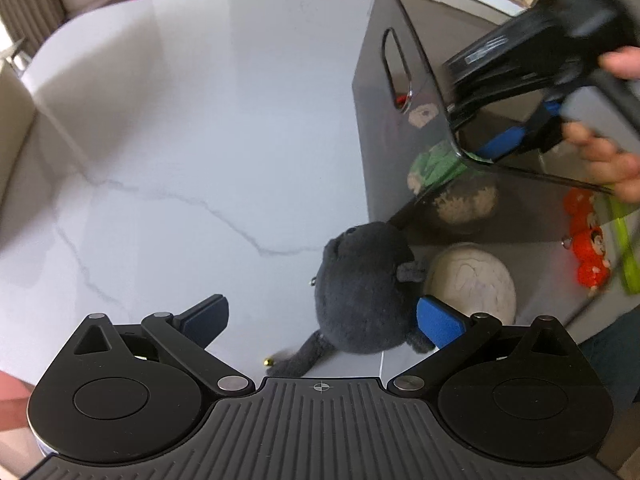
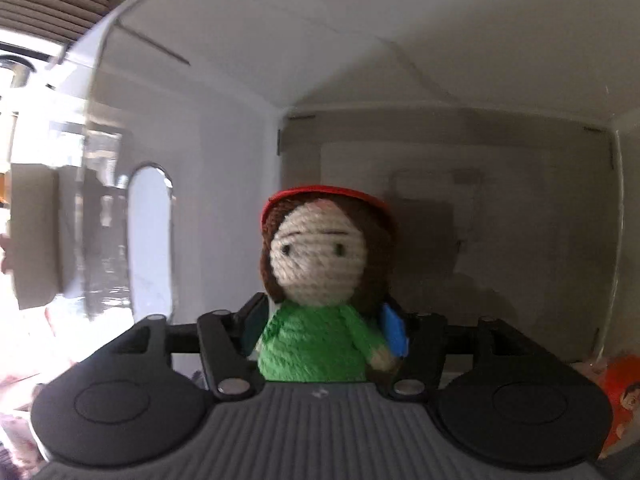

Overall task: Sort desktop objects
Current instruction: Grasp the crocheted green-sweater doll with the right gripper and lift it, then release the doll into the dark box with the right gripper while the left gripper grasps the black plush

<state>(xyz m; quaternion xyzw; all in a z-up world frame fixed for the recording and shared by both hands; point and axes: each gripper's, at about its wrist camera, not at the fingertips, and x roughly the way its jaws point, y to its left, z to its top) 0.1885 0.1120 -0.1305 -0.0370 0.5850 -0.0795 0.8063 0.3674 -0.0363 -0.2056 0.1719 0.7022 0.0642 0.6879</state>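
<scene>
Left gripper: fingers spread wide around grey plush toy on bench. Right gripper: fingers clamp crochet doll inside smoked bin.

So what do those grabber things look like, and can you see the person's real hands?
Each gripper is black plastic: a ribbed middle plate with a tiny crosshair mark, two big round discs, and jointed bars with silver pins. The left gripper and right gripper both have flat blue pads on the fingertips. A bare hand holds the right one's handle. No sleeve or cable shows.
</scene>
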